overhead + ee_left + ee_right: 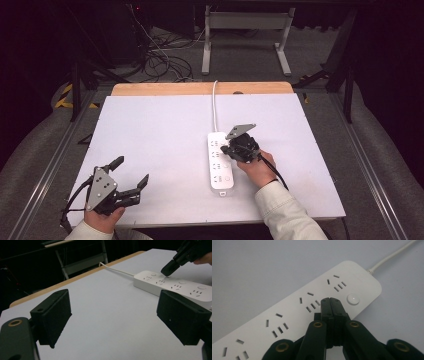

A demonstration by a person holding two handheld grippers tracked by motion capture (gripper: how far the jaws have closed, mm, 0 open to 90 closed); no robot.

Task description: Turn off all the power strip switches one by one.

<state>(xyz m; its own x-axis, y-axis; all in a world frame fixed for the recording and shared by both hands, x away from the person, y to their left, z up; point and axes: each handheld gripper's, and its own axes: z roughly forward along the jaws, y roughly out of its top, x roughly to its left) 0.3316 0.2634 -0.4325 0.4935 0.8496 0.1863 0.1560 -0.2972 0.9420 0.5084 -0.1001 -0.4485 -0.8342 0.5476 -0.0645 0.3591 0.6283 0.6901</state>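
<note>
A long white plastic power strip [220,162] with four socket groups and round buttons lies lengthwise near the middle of the white worktop [160,150], its white cord [215,105] running from the strip's far end to the worktop's wooden far edge. The right claw [330,300], jaws pressed together and holding nothing, points down at the strip's top face, tips over the second socket group from the cord end, just beside a round white button [353,299]. The left claw [131,172] rests well apart from the strip, jaws wide and empty.
</note>
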